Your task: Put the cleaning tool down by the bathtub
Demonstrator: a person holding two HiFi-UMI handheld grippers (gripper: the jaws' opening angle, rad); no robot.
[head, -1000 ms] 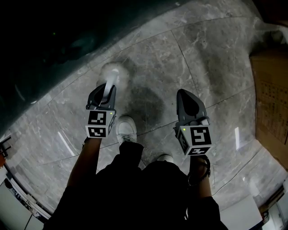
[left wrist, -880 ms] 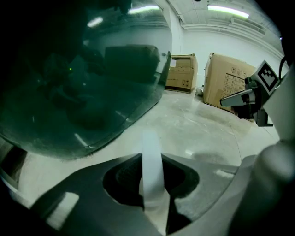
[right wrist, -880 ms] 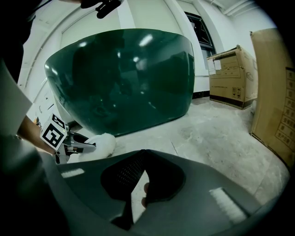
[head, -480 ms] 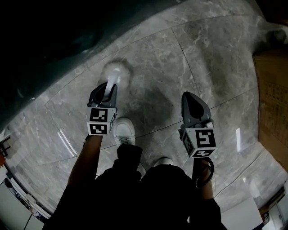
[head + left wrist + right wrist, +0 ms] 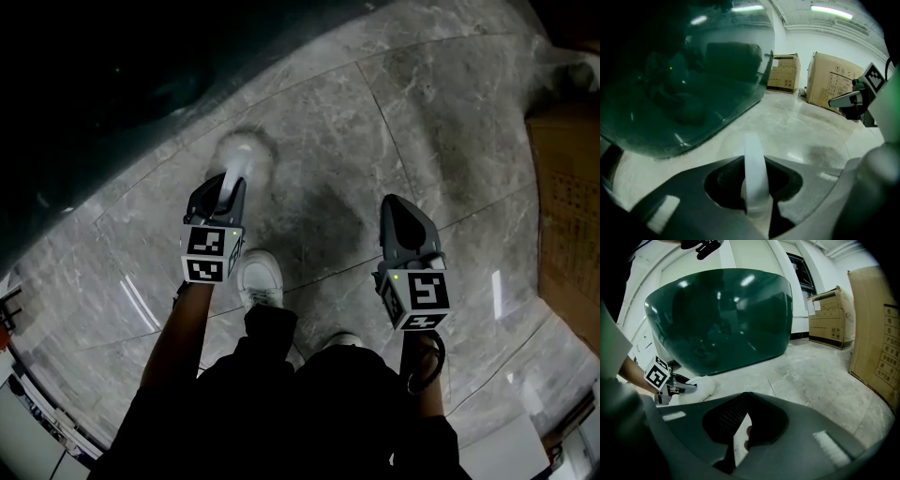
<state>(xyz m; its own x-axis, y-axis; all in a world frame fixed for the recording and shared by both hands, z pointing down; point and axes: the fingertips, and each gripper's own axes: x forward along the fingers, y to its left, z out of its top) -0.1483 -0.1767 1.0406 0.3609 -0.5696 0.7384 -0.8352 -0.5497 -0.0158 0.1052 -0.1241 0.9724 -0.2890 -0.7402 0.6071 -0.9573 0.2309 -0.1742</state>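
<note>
The left tool (image 5: 223, 186) clamps the fluffy white brush (image 5: 244, 150) by its handle, head just ahead, beside the green bathtub (image 5: 722, 319) (right tool (image 5: 397, 214) closed, empty).

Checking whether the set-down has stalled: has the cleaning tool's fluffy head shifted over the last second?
No. The cleaning tool's head sits as far from the tile seam as before, beside the bathtub.

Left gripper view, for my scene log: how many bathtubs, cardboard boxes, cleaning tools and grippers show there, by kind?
bathtub, dark green: 1
cardboard boxes: 2
cleaning tool, its white handle clamped in the jaws: 1
grippers, the left gripper and the right gripper: 2
Total: 6
</note>
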